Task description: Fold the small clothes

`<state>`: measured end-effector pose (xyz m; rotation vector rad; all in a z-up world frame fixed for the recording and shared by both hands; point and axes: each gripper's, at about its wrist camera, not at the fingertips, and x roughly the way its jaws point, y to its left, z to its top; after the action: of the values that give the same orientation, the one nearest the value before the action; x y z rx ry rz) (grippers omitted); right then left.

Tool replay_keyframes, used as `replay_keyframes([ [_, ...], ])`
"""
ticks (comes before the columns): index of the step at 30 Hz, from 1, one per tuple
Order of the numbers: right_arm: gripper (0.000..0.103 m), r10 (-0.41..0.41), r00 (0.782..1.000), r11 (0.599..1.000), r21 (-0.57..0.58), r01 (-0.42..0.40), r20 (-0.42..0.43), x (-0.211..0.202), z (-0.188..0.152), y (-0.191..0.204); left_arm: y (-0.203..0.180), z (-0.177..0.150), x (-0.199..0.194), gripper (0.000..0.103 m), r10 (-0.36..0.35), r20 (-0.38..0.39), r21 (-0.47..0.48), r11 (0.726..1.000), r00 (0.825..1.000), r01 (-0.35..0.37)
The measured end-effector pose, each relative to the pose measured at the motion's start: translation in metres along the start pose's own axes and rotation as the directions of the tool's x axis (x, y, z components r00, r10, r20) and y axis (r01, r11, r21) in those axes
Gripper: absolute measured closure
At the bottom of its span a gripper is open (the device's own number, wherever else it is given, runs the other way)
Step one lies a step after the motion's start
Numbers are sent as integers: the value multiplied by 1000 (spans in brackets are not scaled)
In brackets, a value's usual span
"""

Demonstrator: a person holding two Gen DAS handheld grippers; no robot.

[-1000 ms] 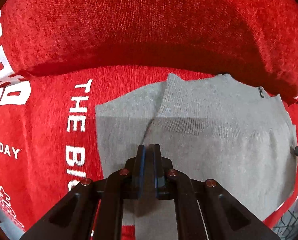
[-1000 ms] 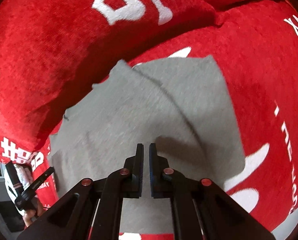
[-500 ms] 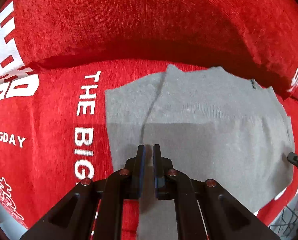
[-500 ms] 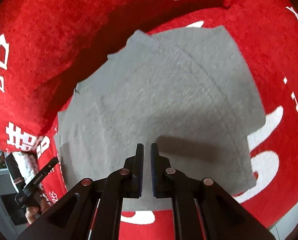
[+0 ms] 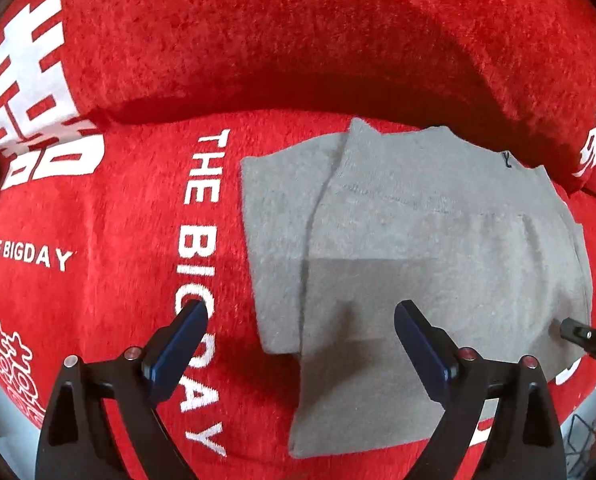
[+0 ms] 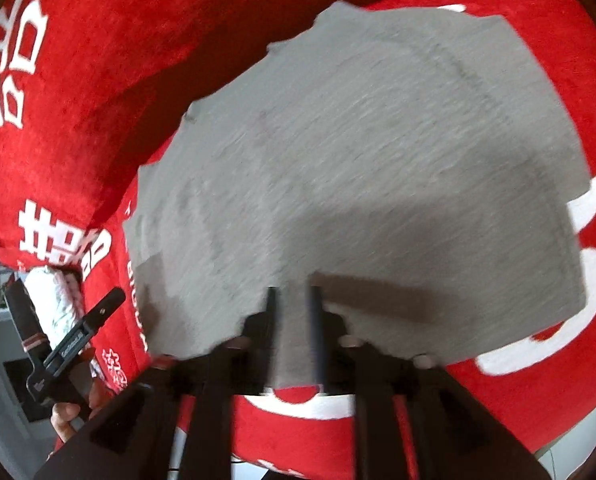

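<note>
A grey knit garment lies folded and flat on a red plush cover with white lettering. My left gripper hovers over the garment's near left edge; its jaws are opening wide and nothing is between them. The right gripper's tip shows at the garment's right edge. In the blurred right wrist view, my right gripper hangs over the near edge of the garment; its jaws are opening, a narrow gap apart, and the pads press on nothing. The left gripper shows at lower left, in a hand.
A red back cushion rises behind the garment and shades its far edge. Pale floor shows past the cover's front edge. A white bundle lies at the left, and a wire basket sits at lower right.
Both grippers were shut and now stand open, the left one wide. Both have drawn back from the garment, which shows more of itself and lies flat.
</note>
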<state>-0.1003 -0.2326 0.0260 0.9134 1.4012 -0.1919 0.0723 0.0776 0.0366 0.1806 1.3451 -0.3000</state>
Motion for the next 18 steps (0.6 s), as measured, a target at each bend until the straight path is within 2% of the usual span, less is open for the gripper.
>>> replay_keyframes([
  [1, 26, 8, 1000, 1000, -2, -8, -5, 1, -2, 4, 1, -2, -1, 8, 3, -1, -5, 1000, 1000, -3],
  [2, 14, 27, 1000, 1000, -4, -27, -2, 2, -5, 8, 3, -3, -1, 8, 5, -2, -9, 1000, 1000, -5],
  [4, 14, 47, 999, 999, -24, -47, -3, 4, -11, 20, 7, -5, 0, 8, 8, -5, -15, 1000, 1000, -8],
  [6, 12, 28, 1000, 998, -60, -27, 7, 5, -15, 31, 11, -6, 1, 8, 9, -11, -20, 1000, 1000, -9],
  [9, 2, -16, 999, 987, -162, 23, 42, 8, -24, 52, 16, -8, 3, 8, 10, -24, -26, 1000, 1000, -11],
  [12, 0, -26, 999, 973, -227, 34, 39, 14, -31, 67, 21, -11, 2, 8, 18, -24, -28, 999, 1000, -19],
  [18, 0, 14, 1000, 978, -210, -17, -17, 27, -41, 74, 31, -17, 4, 8, 24, -31, -26, 999, 999, -25],
])
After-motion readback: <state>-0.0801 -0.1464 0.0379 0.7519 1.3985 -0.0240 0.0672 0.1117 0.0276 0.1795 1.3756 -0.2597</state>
